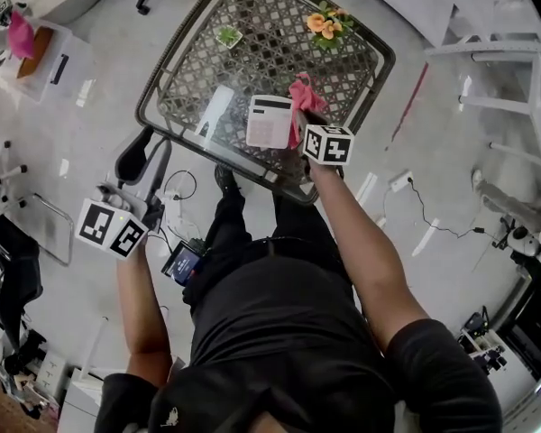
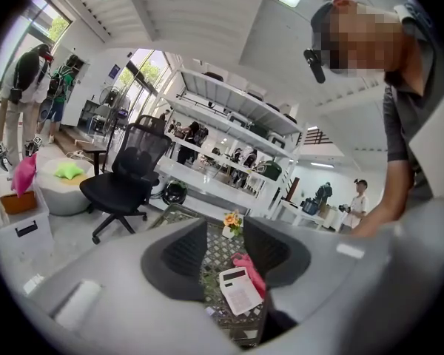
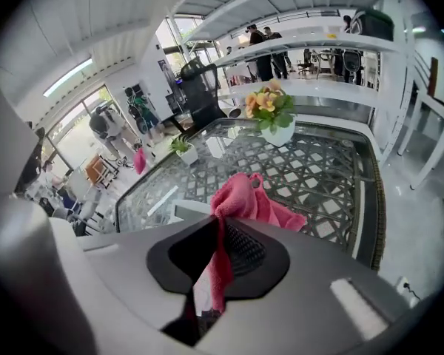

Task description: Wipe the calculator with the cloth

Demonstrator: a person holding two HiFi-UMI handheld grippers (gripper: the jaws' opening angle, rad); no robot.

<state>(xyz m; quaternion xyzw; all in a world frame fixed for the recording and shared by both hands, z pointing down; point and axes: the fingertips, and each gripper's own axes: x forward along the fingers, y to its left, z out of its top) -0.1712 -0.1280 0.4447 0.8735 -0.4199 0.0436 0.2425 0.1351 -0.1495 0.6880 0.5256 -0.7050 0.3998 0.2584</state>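
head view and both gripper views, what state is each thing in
left gripper: open, empty, away from the table
right gripper: shut on the cloth
cloth: bunched, at the calculator's right edge
calculator: flat, face up on the table
flower pot: upright on the table

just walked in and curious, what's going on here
A person stands at a glass-topped metal lattice table. The right hand-held gripper is shut on a pink cloth at the right edge of the flat white calculator. The left hand-held gripper is open, empty, held away from the table.
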